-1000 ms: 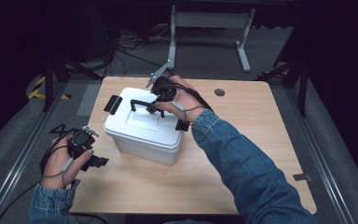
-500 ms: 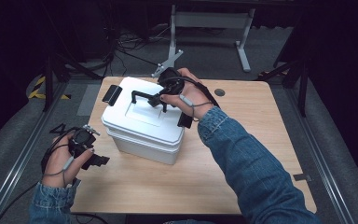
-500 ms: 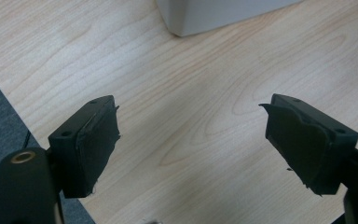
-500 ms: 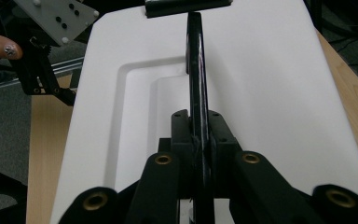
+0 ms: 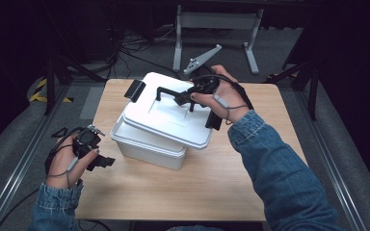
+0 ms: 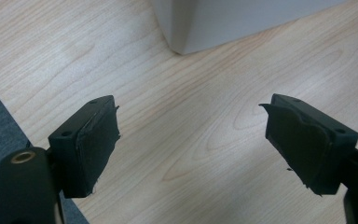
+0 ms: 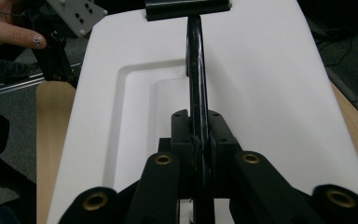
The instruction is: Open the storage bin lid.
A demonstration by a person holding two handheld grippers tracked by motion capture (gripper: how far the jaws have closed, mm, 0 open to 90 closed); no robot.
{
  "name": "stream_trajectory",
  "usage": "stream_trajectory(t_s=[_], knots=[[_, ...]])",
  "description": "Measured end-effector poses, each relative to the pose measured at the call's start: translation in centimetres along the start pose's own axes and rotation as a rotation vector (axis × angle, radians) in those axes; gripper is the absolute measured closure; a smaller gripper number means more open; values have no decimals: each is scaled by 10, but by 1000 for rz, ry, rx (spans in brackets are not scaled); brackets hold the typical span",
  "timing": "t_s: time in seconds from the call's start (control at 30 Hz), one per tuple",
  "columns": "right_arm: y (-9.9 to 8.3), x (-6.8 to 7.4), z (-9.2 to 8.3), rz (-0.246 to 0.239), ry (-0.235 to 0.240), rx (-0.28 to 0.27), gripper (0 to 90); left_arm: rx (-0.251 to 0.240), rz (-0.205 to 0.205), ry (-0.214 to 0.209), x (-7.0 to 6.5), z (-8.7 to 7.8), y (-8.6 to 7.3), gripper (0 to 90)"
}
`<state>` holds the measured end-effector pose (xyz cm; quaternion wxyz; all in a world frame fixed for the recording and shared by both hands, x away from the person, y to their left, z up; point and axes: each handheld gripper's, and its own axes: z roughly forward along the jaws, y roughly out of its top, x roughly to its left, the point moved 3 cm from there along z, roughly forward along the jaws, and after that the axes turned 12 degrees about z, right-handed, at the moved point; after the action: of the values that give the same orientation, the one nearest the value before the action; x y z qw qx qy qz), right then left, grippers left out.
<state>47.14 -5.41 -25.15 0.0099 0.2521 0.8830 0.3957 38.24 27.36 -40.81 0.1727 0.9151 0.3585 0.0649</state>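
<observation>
My right tool (image 5: 185, 97) clamps the lid (image 5: 166, 115) handle (image 7: 196, 70), lid tilted off box (image 5: 147, 147); next, lift clear; left tool (image 5: 101, 161) wide, idle near table's (image 5: 231, 187) left edge.

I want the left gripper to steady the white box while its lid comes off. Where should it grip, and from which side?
Probably the box's rim at its near-left corner, approached from the left. The lid is tilted up, held by the right gripper on its handle, baring that rim, and the open left gripper waits beside it.
</observation>
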Motion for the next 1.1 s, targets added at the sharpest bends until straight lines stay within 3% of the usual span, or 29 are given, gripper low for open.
stream_trajectory(t_s=[0.03,0.4,0.5,0.77,1.1], knots=[[-3,-2,-5,6,-5,-3,843,2,15,7,1,0,0,180],[-37,-31,-62,73,-87,-30,843,15,21,15,0,1,-1,180],[-42,-36,-68,86,-99,-32,843,19,-4,-4,-3,1,-2,180],[-65,-58,-92,143,-155,-41,843,18,-4,-3,-2,1,-2,180],[-92,-88,-106,200,-211,-30,843,19,5,0,-1,2,-2,180]])
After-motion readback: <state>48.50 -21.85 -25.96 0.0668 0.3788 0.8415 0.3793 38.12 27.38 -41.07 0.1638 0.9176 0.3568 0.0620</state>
